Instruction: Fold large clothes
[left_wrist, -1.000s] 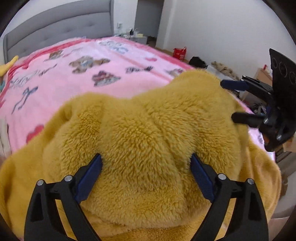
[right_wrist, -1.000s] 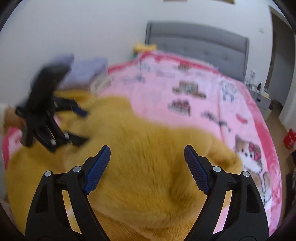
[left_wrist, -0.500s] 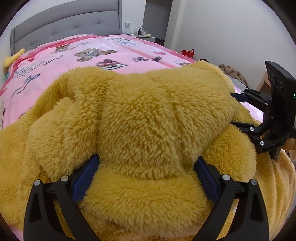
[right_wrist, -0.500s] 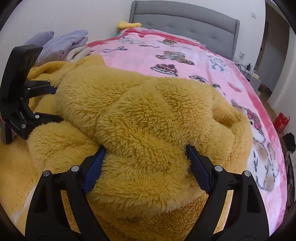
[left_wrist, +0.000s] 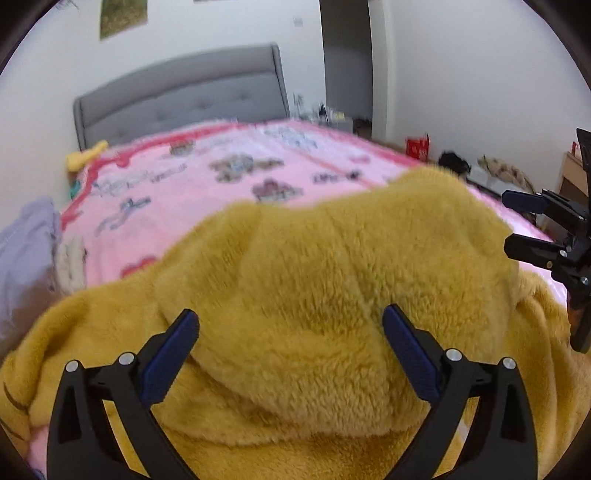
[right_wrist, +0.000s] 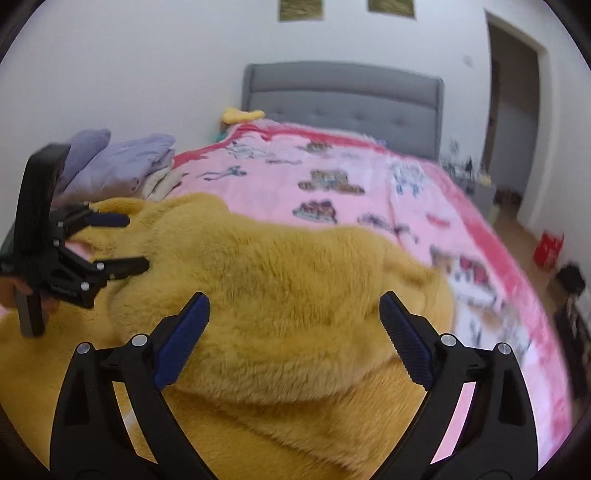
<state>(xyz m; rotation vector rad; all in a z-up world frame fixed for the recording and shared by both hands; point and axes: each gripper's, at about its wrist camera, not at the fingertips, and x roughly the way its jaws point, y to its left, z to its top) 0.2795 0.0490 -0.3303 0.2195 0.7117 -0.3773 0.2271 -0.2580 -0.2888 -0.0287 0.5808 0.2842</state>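
Yellow fleece garment (left_wrist: 332, 280), mid-frame on bed (left_wrist: 207, 177): thick, soft, bulky; left claw (left_wrist: 291, 343) & right claw (right_wrist: 295, 332) both agape w/ nothing pinched, best grab at edges.

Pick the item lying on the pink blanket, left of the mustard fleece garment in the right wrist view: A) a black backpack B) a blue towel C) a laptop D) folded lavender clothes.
D: a stack of folded lavender clothes lies on the pink blanket beyond the left gripper, left of the mustard fleece garment.
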